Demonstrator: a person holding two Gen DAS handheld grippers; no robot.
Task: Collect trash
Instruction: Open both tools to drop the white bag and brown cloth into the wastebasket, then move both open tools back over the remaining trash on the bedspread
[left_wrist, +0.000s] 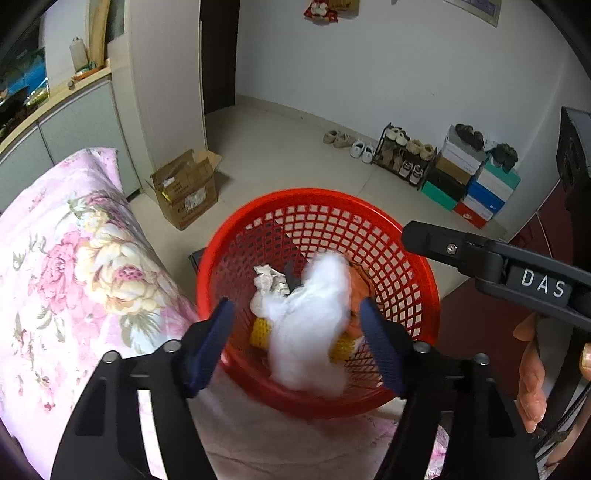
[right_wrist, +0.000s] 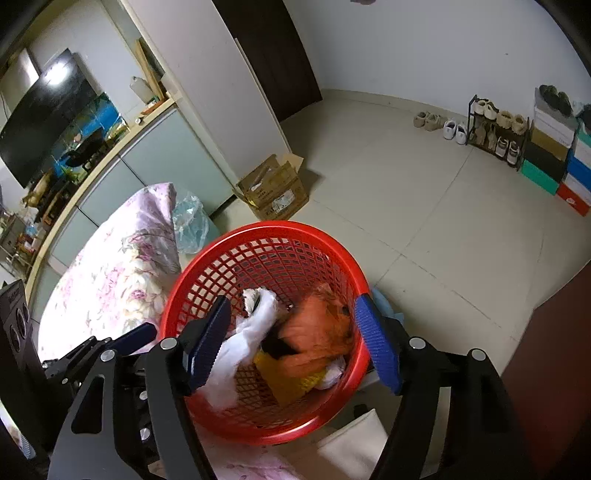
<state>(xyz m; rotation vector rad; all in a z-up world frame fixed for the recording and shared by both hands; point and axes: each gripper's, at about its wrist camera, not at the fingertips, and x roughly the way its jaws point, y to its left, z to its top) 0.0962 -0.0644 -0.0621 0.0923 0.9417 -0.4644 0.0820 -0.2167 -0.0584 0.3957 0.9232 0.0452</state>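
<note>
A red mesh basket (left_wrist: 413, 258) (right_wrist: 177, 295) rests on the floral bedding. My left gripper (left_wrist: 297, 314) hangs open over it. A blurred white fluffy wad (left_wrist: 310, 325) (right_wrist: 240, 339) lies loose between its fingers, and neither pad presses on it. My right gripper (right_wrist: 291, 306) is also open above the basket, with a blurred orange wrapper (right_wrist: 317, 332) (left_wrist: 360, 288) loose between its blue pads. In the basket lie a yellow foam net (left_wrist: 260, 330) (right_wrist: 284, 376) and crumpled paper (left_wrist: 269, 280). The right gripper's arm (left_wrist: 480, 258) reaches in over the basket's right rim.
Pink floral bedding (left_wrist: 74, 258) (right_wrist: 122, 266) lies left of the basket, with a bluish plastic bag (right_wrist: 190, 221) beside it. A cardboard box (left_wrist: 184, 188) (right_wrist: 275, 190), a shoe rack (left_wrist: 404, 155) and stacked shoe boxes (left_wrist: 476, 181) stand on the tiled floor. A hand (left_wrist: 532, 369) is at the right.
</note>
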